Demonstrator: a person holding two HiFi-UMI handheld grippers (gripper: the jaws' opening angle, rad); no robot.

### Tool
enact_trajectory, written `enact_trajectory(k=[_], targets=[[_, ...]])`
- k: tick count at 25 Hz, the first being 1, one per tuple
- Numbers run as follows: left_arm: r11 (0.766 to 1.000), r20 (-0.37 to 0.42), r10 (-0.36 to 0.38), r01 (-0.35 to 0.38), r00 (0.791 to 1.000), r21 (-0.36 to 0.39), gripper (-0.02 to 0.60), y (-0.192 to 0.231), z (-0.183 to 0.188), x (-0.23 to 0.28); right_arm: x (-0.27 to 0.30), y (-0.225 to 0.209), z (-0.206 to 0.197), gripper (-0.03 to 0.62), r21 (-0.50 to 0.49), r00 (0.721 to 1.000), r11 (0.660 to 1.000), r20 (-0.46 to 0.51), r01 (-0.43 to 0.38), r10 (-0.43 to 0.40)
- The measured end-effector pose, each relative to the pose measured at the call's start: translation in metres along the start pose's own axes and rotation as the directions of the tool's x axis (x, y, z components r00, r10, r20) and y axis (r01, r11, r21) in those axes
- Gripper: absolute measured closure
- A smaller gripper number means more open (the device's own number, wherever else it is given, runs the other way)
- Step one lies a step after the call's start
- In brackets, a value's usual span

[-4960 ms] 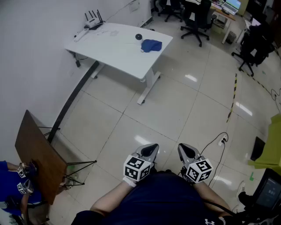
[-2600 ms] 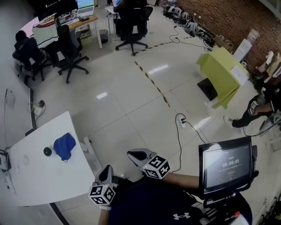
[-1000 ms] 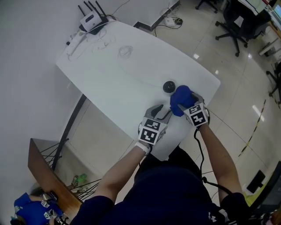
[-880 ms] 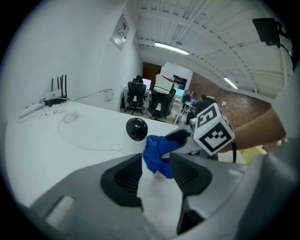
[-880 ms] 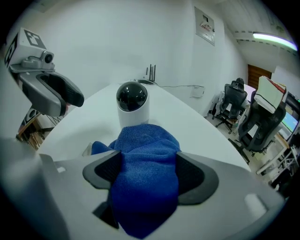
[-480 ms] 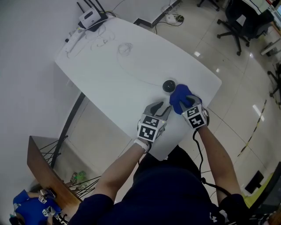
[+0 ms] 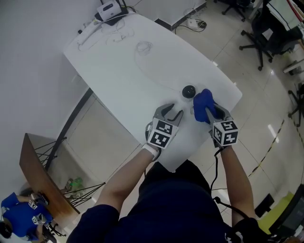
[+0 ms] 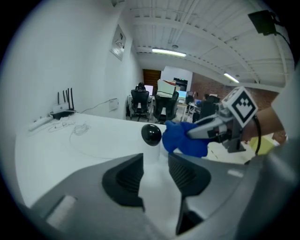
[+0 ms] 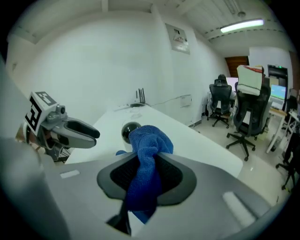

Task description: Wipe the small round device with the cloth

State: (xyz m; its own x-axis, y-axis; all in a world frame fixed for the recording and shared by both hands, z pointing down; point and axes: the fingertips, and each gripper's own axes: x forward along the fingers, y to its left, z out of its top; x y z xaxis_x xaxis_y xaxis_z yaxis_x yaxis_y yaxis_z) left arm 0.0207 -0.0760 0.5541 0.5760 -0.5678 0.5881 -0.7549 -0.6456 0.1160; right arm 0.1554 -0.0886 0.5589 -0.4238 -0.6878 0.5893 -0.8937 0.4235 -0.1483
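White counter (image 7: 118, 71) carries a router (image 7: 110, 9), cut off at the top edge, and loose cables (image 7: 142, 47) at its far end. The blue cloth (image 7: 203, 100) half hides the small round device (image 7: 188, 90) from my right gripper (image 7: 213, 113), whose jaws have just been closing and now pinch the cloth. The jaws of my left gripper (image 7: 172, 111) have just been opening and stand apart and empty, the device just ahead.

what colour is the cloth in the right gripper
Blue. The cloth shows best in the right gripper view.
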Motion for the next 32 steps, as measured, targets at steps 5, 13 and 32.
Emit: enact_trajectory(k=[5,13,32], targets=[[0.996,0.025,0.018,-0.02,1.0,0.09,0.411,0.009,0.013,0.011,-0.023,0.022,0.051,0.49,-0.232,0.995,0.971,0.095,0.05,-0.029],[0.987,0.001,0.013,-0.013,1.0,0.158,0.403,0.009,0.023,0.03,-0.008,0.086,0.089,0.488,-0.6,0.998,0.8,0.061,0.013,0.029],[0.988,-0.066,-0.029,0.039,0.997,0.148,0.347,0.007,0.013,0.066,0.062,-0.023,0.013,0.487,0.347,0.983,0.924,-0.032,-0.158,0.18]])
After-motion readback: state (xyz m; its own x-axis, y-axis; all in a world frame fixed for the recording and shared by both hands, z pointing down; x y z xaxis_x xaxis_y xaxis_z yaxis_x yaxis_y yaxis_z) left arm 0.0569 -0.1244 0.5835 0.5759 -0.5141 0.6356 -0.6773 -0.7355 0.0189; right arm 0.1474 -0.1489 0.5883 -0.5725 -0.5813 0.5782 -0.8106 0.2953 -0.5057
